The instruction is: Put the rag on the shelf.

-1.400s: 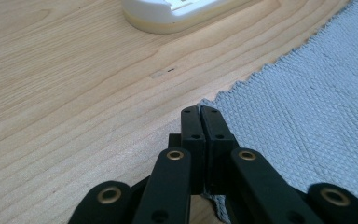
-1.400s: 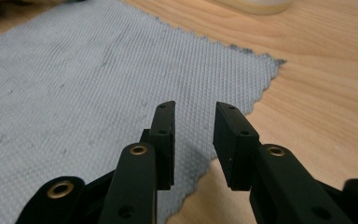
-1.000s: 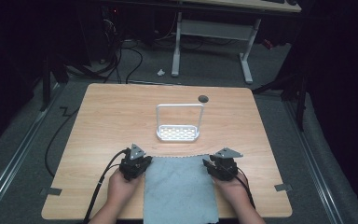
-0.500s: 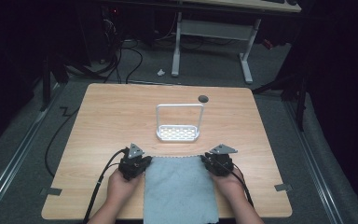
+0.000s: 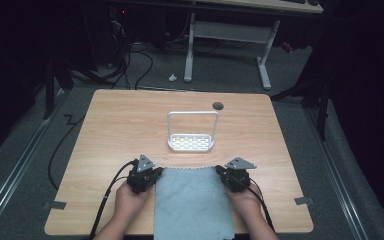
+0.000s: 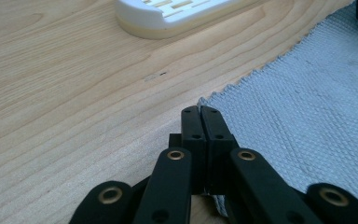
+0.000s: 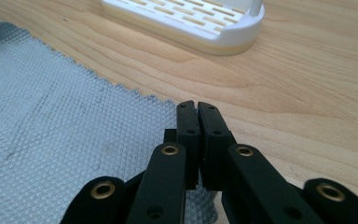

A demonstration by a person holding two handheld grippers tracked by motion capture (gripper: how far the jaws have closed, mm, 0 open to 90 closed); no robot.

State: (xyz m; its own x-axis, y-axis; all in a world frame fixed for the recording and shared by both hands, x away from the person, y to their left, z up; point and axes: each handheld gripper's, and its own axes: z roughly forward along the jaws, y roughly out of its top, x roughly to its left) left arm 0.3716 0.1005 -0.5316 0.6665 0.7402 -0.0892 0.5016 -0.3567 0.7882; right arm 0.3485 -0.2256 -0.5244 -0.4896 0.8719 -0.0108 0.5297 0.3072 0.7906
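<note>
While the grey cloth (image 5: 192,202) lies flat on the worktop (image 5: 115,130) near the person's edge, the left gripper (image 5: 152,172) has its jaws pressed together on the cloth's far left corner, and the right gripper (image 5: 223,172) clamps the far right corner likewise. Just beyond the cloth stands a white rack (image 5: 191,142).

The left gripper (image 6: 200,111) has its black jaws pressed together over the corner of a grey waffle-weave cloth (image 6: 307,112) lying flat on the wooden table (image 6: 65,93). A white slotted tray (image 6: 168,14) sits farther off.
</note>
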